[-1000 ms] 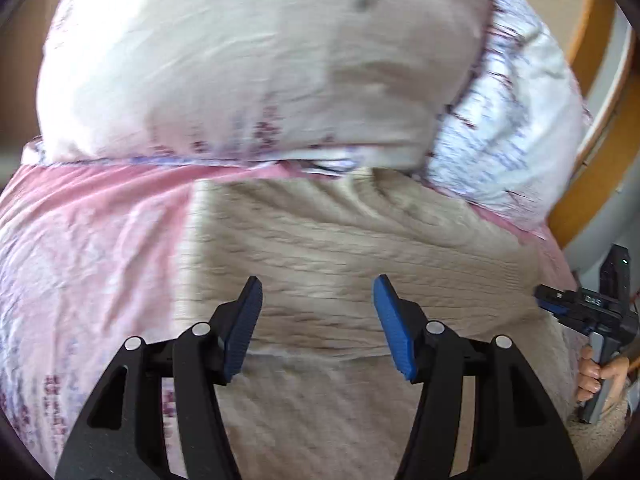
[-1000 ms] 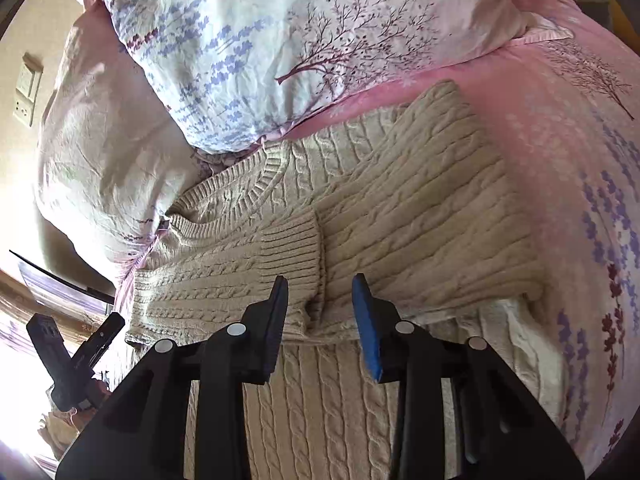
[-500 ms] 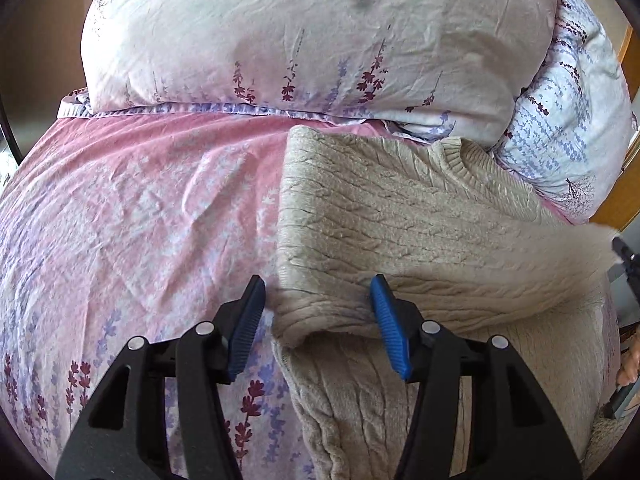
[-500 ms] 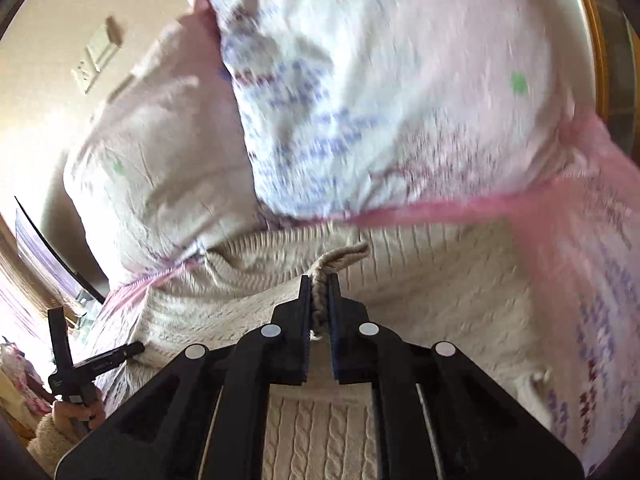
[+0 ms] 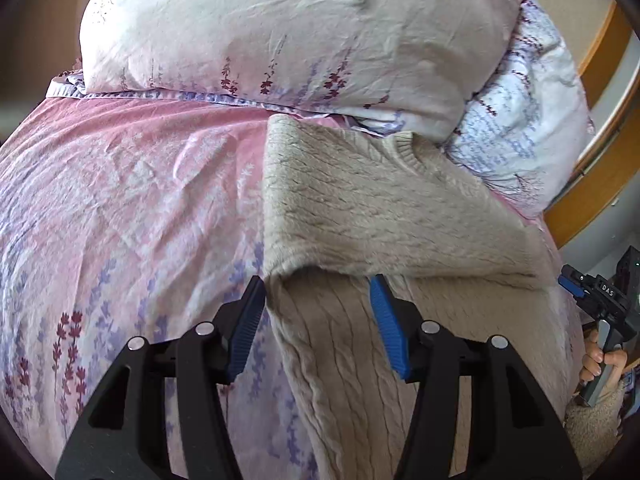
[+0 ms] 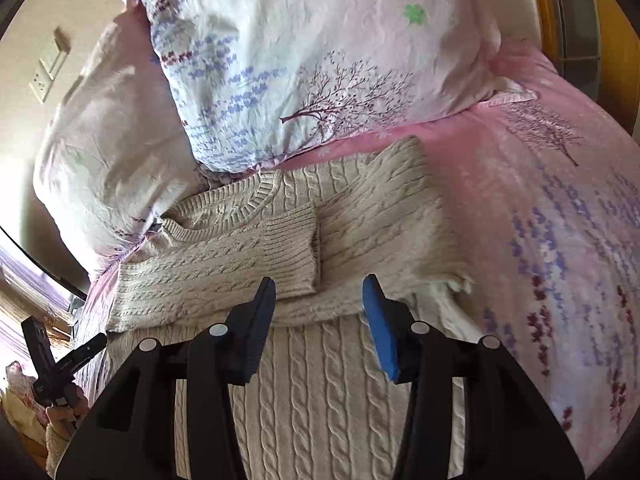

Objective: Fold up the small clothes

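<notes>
The left gripper is spread wide, grasping nothing, its blue pads flanking the folded corner of a beige cable-knit sweater at centre frame. The right gripper is likewise released, poised over the sweater, where both sleeves lie folded across the chest and a ribbed cuff rests in the middle below the ribbed collar. The sweater lies on a pink floral bedsheet, its collar touching two floral pillows in the upper frame.
</notes>
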